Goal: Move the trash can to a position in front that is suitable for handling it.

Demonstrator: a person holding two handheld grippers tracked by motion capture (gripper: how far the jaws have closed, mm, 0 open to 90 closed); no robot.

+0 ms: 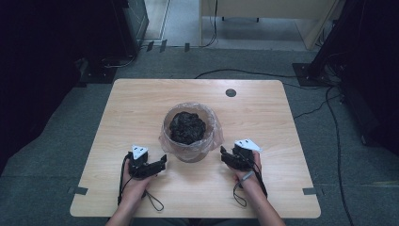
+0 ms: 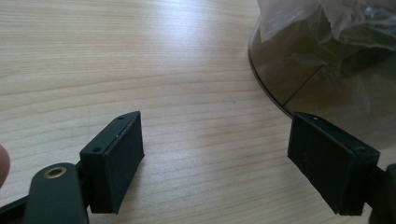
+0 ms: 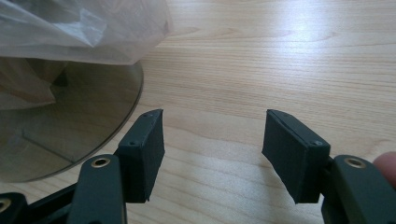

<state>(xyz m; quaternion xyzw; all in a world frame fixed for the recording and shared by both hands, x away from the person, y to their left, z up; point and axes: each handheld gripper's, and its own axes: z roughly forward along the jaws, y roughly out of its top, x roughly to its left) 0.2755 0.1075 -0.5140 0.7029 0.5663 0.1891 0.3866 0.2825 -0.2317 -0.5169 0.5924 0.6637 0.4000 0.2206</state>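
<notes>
A round bin [image 1: 190, 136] lined with a clear plastic bag stands at the middle of the wooden table [image 1: 122, 113], with dark crumpled stuff [image 1: 187, 127] inside. My left gripper [image 1: 162, 162] rests low at the bin's left, open, nothing between its jaws. In the left gripper view the bin [image 2: 336, 70] rises just past the right jaw, and the left gripper [image 2: 217, 158] gapes wide over bare wood. My right gripper [image 1: 223, 155] sits at the bin's right, open and empty. The right gripper [image 3: 212, 149] has the bin's base [image 3: 60, 126] and the loose bag [image 3: 84, 28] beyond its left jaw.
A dark round cable hole [image 1: 230, 92] sits in the table near its far edge. Cables [image 1: 329, 108] trail over the grey floor beyond and to the right. Dark equipment stands at both far sides. Bare wood surrounds the bin.
</notes>
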